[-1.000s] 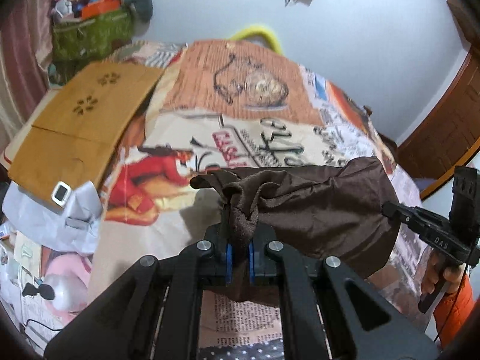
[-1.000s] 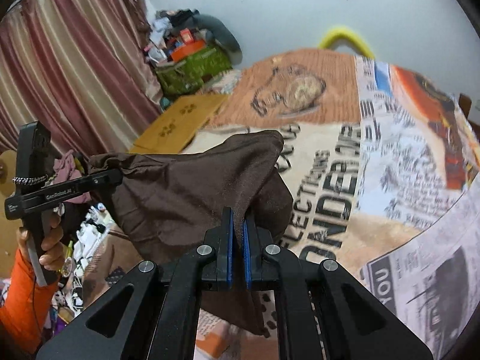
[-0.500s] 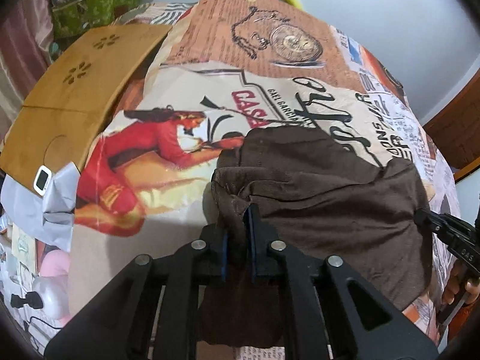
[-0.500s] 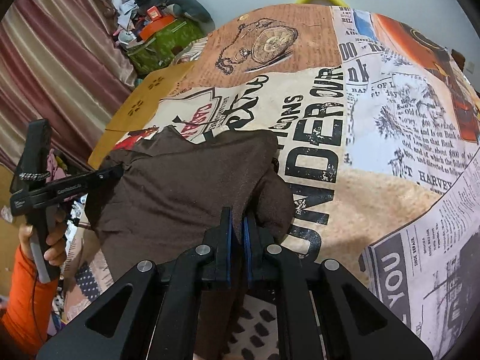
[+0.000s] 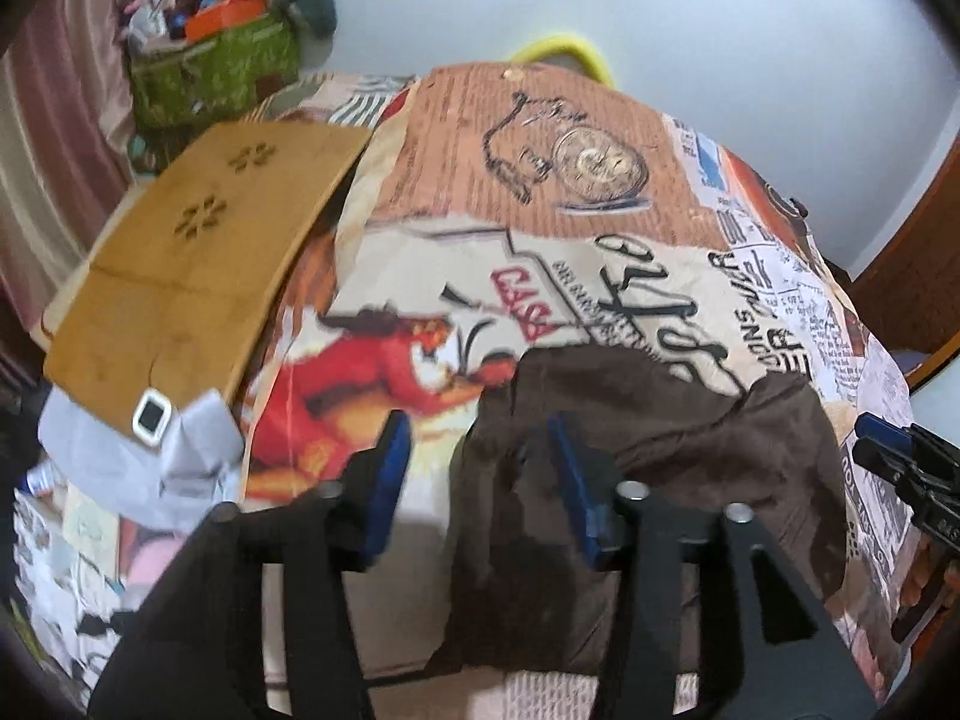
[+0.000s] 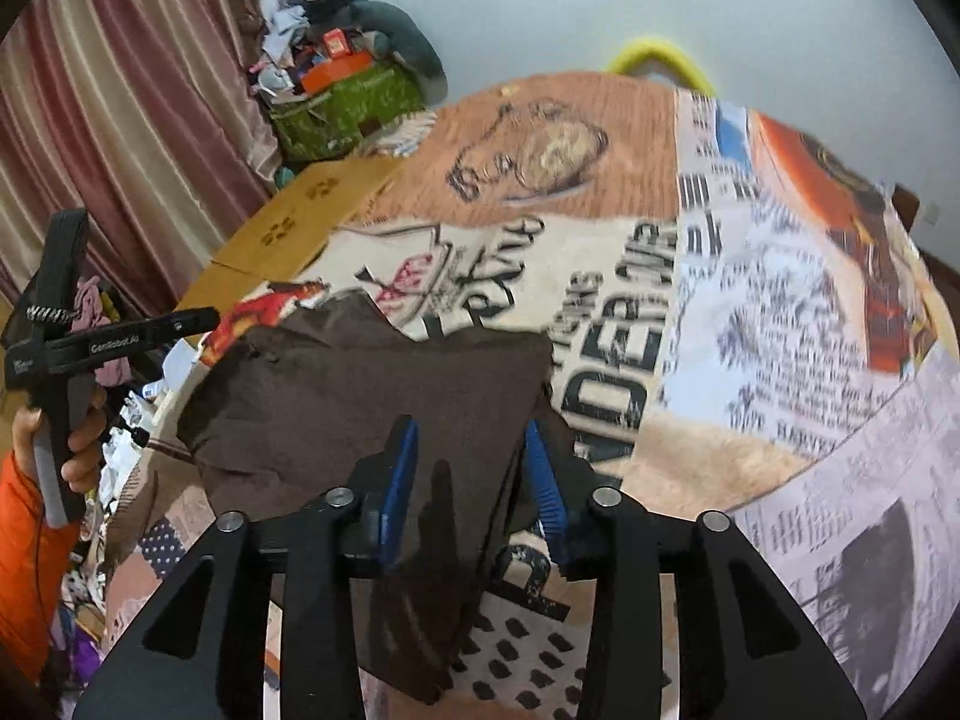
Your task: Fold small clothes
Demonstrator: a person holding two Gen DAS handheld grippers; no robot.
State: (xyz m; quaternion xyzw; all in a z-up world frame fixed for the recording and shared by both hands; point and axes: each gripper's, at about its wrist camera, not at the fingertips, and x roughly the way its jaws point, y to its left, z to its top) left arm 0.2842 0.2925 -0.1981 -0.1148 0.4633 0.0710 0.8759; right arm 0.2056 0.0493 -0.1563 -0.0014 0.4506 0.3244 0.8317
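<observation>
a: where's the brown garment?
b: flat on the bed, soft, light, limp.
a: left hand-held gripper, right hand-held gripper?
b: both opening, cloth between, unpinched. judging, regrip at hem corners.

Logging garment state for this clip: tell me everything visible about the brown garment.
The brown garment is plain dark brown soft fabric, matte, without print. It lies spread and rumpled on the printed bedspread, with creases and uneven edges, its near part hanging toward the cameras. The left gripper and right gripper hang over its two near corners, jaws opening; the pads stand clear of the cloth, so it looks just released. What kind of garment it is cannot be told.
</observation>
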